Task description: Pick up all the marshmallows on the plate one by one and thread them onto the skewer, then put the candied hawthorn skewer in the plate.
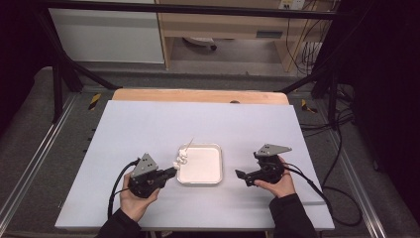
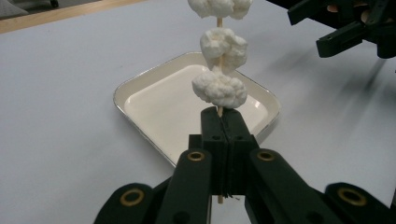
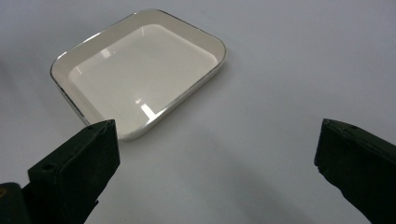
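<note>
A thin wooden skewer [image 2: 219, 111] carries three white fluffy lumps [image 2: 220, 88], like marshmallows. My left gripper [image 2: 223, 122] is shut on the skewer's lower end and holds it over the near left edge of a cream square tray [image 2: 159, 112]. From above, the lumps [image 1: 182, 158] sit at the tray's [image 1: 213, 171] left rim, with the left gripper [image 1: 172, 172] just beside them. My right gripper [image 1: 241, 177] stands open to the right of the tray, nothing between its jaws. In the right gripper view the tray [image 3: 140, 74] lies bare ahead of the gripper [image 3: 217, 154].
A white sheet [image 1: 148, 124] covers the table, with a wooden strip [image 1: 198, 95] along its far edge. Black frame bars and cables [image 1: 341, 144] run at the sides. A wooden cabinet [image 1: 223, 29] stands behind on the floor.
</note>
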### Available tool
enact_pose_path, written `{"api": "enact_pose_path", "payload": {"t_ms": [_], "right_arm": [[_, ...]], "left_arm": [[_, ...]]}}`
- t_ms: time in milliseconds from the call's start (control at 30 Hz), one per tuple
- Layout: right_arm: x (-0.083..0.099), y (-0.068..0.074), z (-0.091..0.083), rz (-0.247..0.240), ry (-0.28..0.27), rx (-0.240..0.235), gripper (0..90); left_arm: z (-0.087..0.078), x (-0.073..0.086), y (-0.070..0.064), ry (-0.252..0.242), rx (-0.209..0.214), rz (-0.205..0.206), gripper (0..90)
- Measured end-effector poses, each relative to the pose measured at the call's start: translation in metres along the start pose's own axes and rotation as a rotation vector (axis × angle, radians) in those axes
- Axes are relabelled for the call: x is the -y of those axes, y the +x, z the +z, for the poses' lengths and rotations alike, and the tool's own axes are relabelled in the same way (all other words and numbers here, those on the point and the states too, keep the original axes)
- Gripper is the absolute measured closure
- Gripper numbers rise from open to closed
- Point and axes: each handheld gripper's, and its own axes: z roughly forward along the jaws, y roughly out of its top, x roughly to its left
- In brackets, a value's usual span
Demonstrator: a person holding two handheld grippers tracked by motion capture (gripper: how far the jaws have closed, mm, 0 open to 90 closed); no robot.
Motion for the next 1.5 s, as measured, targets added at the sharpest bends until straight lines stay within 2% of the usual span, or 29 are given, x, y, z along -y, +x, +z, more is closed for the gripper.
{"api": "enact_pose_path", "payload": {"t_ms": [167, 333, 433, 733, 867, 1133, 1500], "right_arm": [[0.014, -0.007, -0.010, -0.020, 0.002, 0.006, 0.7], [0.027, -0.014, -0.019, -0.005, 0.003, 0.006, 0.7], [0.035, -0.018, -0.022, -0.011, 0.018, 0.025, 0.7], [0.052, -0.021, -0.024, 0.000, 0.020, 0.023, 0.7], [0.054, -0.023, -0.026, -0.002, 0.024, 0.028, 0.7], [0.055, -0.023, -0.029, -0.007, 0.008, 0.022, 0.7], [0.055, -0.024, -0.030, -0.002, 0.003, 0.020, 0.7]], "left_arm": [[0.005, -0.008, 0.002, 0.019, -0.004, -0.012, 89.1], [0.014, -0.016, 0.009, 0.064, -0.006, -0.037, 89.1], [0.020, -0.018, 0.012, 0.084, -0.008, -0.050, 89.1], [0.041, -0.023, 0.012, 0.155, -0.011, -0.061, 89.1], [0.054, -0.026, 0.011, 0.189, -0.004, -0.070, 89.0], [0.078, -0.024, 0.005, 0.259, -0.013, -0.062, 89.0], [0.093, -0.020, 0.003, 0.337, -0.033, -0.051, 89.0]]}}
